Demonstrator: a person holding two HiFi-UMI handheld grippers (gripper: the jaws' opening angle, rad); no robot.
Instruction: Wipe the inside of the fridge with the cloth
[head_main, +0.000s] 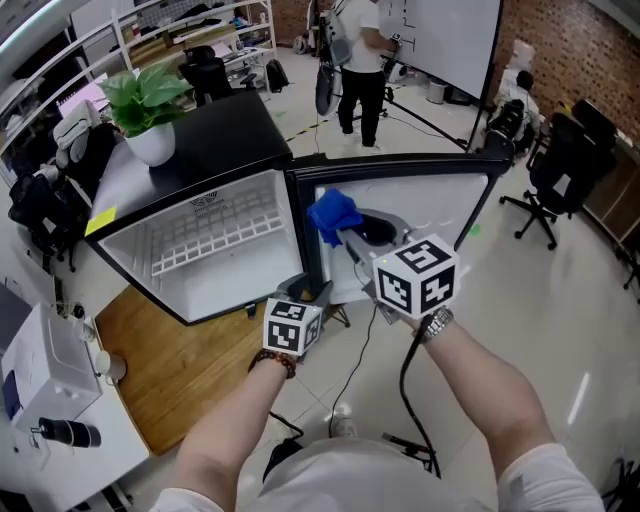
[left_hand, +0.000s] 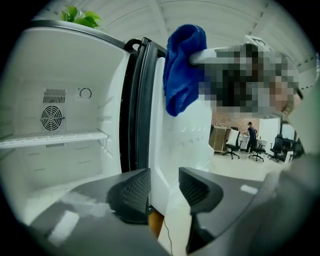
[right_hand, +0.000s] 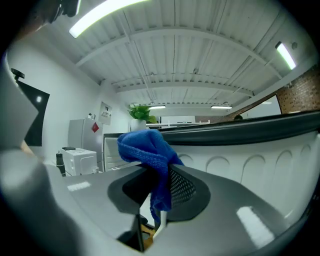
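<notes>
The small black fridge (head_main: 215, 150) stands open, with a white inside and a wire shelf (head_main: 215, 235). Its door (head_main: 420, 195) is swung out to the right. My right gripper (head_main: 345, 235) is shut on a blue cloth (head_main: 335, 215), held up in front of the door's inner panel. The cloth (right_hand: 147, 147) hangs bunched from between the pads in the right gripper view. My left gripper (head_main: 305, 292) is low at the door's hinge side. It is open, and its jaws (left_hand: 164, 192) stand either side of the door's white edge (left_hand: 165, 150) without pressing on it. The cloth (left_hand: 182, 70) shows above it.
A potted plant (head_main: 150, 110) sits on top of the fridge. A person (head_main: 362, 60) stands at the back by a whiteboard, and an office chair (head_main: 560, 170) is at the right. A white table with appliances (head_main: 50, 390) is at the left. A cable (head_main: 355, 360) runs over the floor.
</notes>
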